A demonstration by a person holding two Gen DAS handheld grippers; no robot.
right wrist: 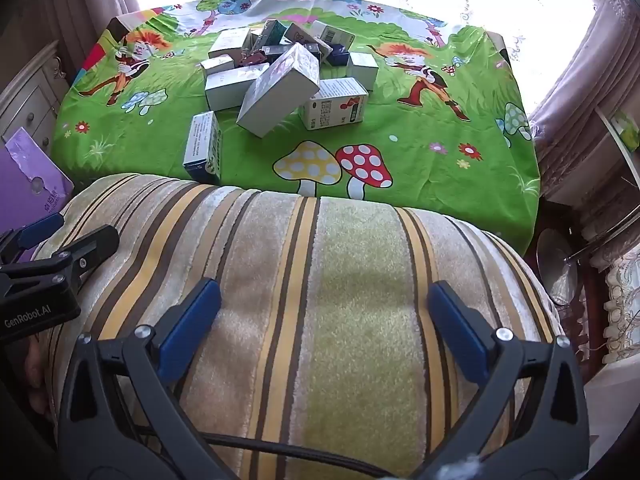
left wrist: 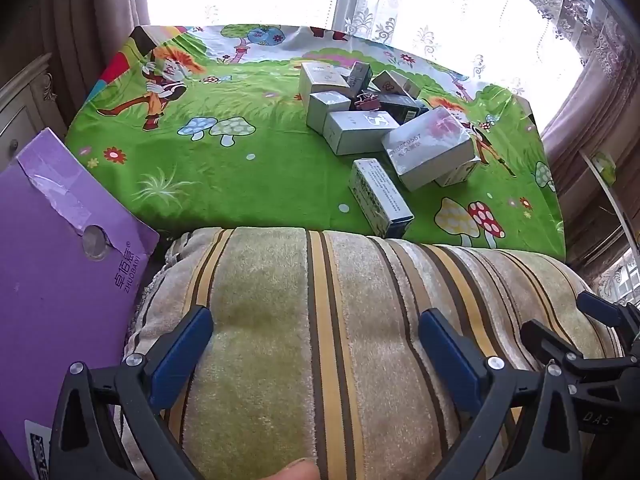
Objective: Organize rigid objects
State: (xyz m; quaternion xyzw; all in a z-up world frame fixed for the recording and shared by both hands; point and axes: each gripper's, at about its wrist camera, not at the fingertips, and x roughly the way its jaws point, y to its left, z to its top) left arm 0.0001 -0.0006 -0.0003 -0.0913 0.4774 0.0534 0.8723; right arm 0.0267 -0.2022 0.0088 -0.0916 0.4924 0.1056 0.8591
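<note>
In the left wrist view, the left gripper (left wrist: 316, 344) is spread wide with nothing between its blue fingers (left wrist: 182, 354), hovering over a striped cushion (left wrist: 320, 320) in the near foreground. The pile of boxes (left wrist: 384, 136) lies well beyond it, on the far right part of the desk (left wrist: 240, 176) with its green cartoon cloth, and one printed carton (left wrist: 380, 198) sits apart at the near edge, just beside the cushion. The likely trouble is the heap itself: the large wrapped box (left wrist: 432, 152) leans tilted across its neighbours, so pulling a lower box could bring it sliding down, and its glossy film looks slippery for a pinch. A purple cardboard box (left wrist: 60, 264) stands at the near left, and I cannot tell whether it is meant as the destination. In the right wrist view, the right gripper (right wrist: 324, 324) is likewise wide apart and empty above the same cushion, with the left gripper showing at the left edge. The pile sits far and slightly left of it; the tilted large box props against a white carton with green print (right wrist: 338, 106). The lone carton stands on the desk's near edge, left of centre, and a clumsy nudge could tip it off onto the cushion. Both grippers reaching into the same heap could also collide.
</note>
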